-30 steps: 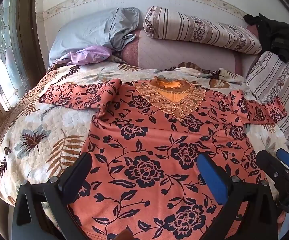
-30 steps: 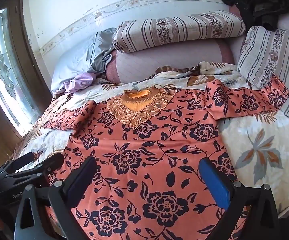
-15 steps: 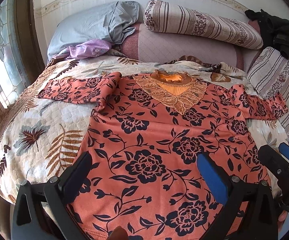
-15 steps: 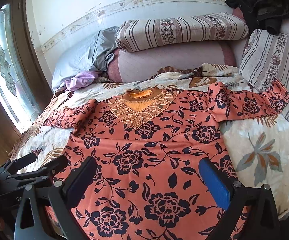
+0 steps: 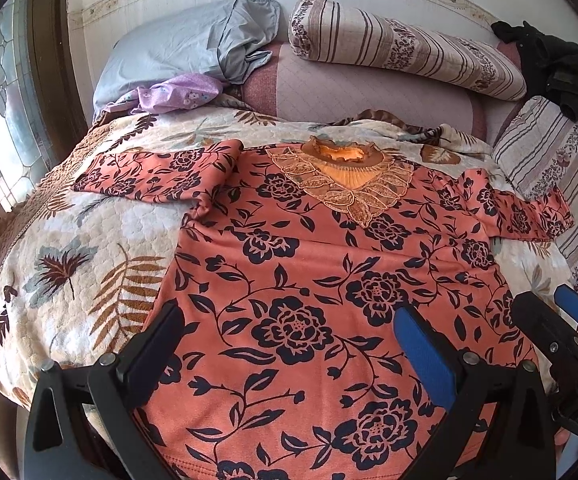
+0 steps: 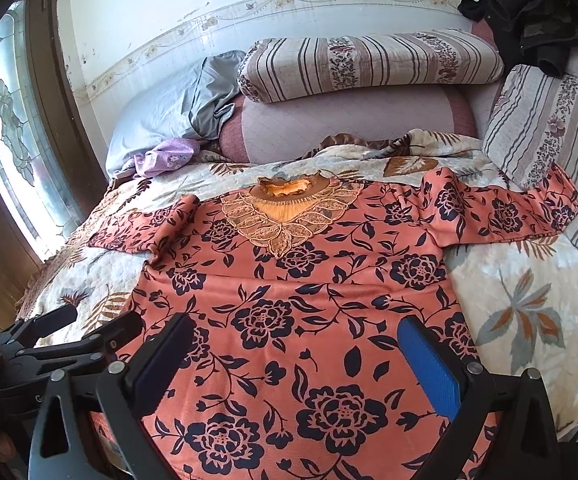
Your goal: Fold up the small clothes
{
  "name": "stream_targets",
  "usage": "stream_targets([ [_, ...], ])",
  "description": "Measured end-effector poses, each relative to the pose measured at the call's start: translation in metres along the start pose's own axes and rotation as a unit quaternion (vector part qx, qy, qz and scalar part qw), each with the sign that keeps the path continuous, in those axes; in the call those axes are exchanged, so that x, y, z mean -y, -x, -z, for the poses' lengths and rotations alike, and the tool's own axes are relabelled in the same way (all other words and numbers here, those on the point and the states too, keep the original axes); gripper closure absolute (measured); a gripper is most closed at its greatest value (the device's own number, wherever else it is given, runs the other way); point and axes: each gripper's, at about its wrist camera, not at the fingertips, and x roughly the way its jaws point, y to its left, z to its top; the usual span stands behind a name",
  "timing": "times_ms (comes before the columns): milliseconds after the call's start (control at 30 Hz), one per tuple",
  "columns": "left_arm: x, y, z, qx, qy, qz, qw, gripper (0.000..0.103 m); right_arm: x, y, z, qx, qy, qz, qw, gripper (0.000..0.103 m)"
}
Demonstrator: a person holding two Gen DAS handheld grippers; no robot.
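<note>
An orange top with dark flowers (image 5: 309,280) lies spread flat, front up, on the bed, with a lace collar (image 5: 341,184) at the far end and both sleeves out to the sides. It also shows in the right wrist view (image 6: 309,300). My left gripper (image 5: 289,344) is open and empty, hovering above the hem near its left part. My right gripper (image 6: 301,360) is open and empty above the hem's right part. It also shows at the right edge of the left wrist view (image 5: 557,320), and the left gripper shows at the left of the right wrist view (image 6: 69,328).
A leaf-print quilt (image 5: 69,248) covers the bed. Striped pillows (image 5: 401,48), a grey pillow (image 5: 177,48) and a purple cloth (image 5: 177,94) lie at the head. A striped cushion (image 6: 549,120) and dark clothes (image 6: 537,12) are at the right. A window (image 6: 13,132) is left.
Both grippers have drawn back and risen slightly, so more of the top and the bed shows. The top has not moved.
</note>
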Motion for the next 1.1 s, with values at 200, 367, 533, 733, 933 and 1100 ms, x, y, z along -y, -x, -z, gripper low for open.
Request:
stream_targets([
  [200, -0.005, -0.001, 0.002, -0.002, 0.008, -0.001, 1.0, 0.0, -0.005, -0.001, 0.001, -0.003, 0.003, 0.0, 1.0, 0.0],
  [367, -0.008, -0.001, 0.002, 0.0, 0.012, -0.003, 0.9999, 0.0, -0.009, -0.001, 0.001, -0.003, 0.007, -0.001, 1.0, 0.0],
  [533, -0.008, 0.0, 0.002, 0.001, 0.013, -0.003, 0.9999, 0.0, -0.011, 0.001, 0.0, 0.001, 0.005, -0.004, 1.0, 0.0],
  [733, -0.008, 0.0, 0.002, 0.001, 0.014, -0.002, 0.9999, 0.0, -0.016, 0.008, -0.003, 0.008, 0.0, -0.018, 1.0, 0.0],
  [933, -0.008, 0.001, 0.0, 0.002, 0.016, -0.001, 0.9999, 0.0, -0.02, 0.01, -0.006, 0.011, -0.004, -0.024, 1.0, 0.0],
  [1100, -0.01, 0.003, -0.002, 0.005, 0.018, -0.002, 0.9998, 0.0, -0.021, 0.01, -0.007, 0.012, -0.002, -0.023, 1.0, 0.0],
])
